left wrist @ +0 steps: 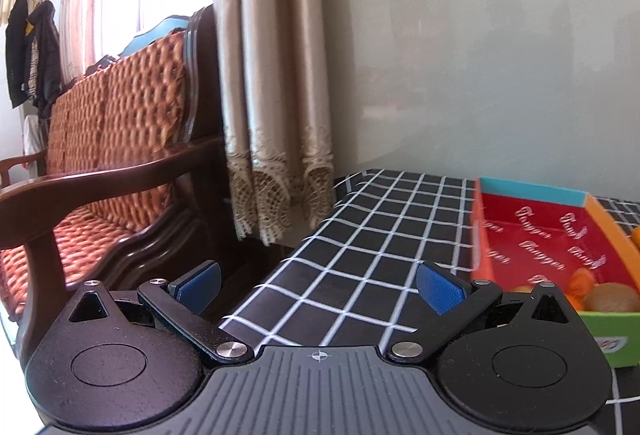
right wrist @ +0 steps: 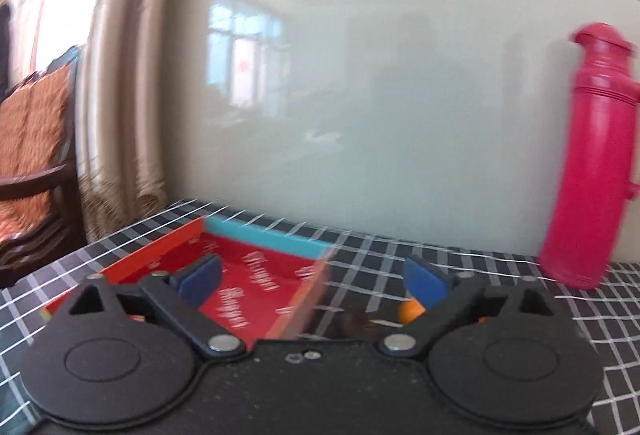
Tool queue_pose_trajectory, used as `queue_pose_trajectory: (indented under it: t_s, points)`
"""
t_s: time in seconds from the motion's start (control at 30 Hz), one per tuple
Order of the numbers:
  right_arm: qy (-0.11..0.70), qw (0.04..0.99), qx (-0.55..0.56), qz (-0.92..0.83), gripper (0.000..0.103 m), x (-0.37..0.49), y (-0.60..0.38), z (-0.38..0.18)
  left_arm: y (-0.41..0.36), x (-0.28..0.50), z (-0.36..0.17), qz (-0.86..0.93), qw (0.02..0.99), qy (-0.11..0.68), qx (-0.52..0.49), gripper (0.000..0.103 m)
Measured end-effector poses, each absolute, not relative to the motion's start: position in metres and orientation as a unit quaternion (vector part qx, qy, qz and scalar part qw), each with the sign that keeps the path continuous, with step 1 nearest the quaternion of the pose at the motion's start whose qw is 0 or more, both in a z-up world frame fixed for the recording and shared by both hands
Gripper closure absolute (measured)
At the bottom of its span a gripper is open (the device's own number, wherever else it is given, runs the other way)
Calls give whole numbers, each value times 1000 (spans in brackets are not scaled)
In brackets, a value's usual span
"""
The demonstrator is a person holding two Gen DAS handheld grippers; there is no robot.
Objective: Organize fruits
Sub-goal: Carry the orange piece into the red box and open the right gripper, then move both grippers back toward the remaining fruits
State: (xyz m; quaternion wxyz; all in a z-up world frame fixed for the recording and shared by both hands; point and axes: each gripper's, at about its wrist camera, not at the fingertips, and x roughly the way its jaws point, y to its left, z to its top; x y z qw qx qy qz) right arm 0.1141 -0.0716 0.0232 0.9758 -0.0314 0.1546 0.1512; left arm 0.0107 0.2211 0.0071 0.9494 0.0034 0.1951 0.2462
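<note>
Above the checked tablecloth, both the left hand-held gripper and right hand-held gripper spread wide, empty

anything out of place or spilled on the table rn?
One thing: a small orange fruit lies on the checked cloth outside the red box, past its right wall, while a kiwi and orange pieces already sit inside. Nothing looks spilled or damaged.

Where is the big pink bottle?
In the right wrist view, the pink bottle stands upright at the far right on the checked tablecloth, against the wall and to the right of the red box.
</note>
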Motion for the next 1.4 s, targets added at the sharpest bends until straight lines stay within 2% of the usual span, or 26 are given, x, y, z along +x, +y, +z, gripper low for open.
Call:
queue_pose_trajectory:
  t_s: [0.43, 1.4]
  points:
    - [146, 987, 64, 12, 0, 109, -202, 30, 154, 31, 14, 181, 966, 185, 16, 0]
    - [156, 977, 73, -125, 0, 72, -347, 11, -19, 75, -7, -15, 979, 202, 31, 0]
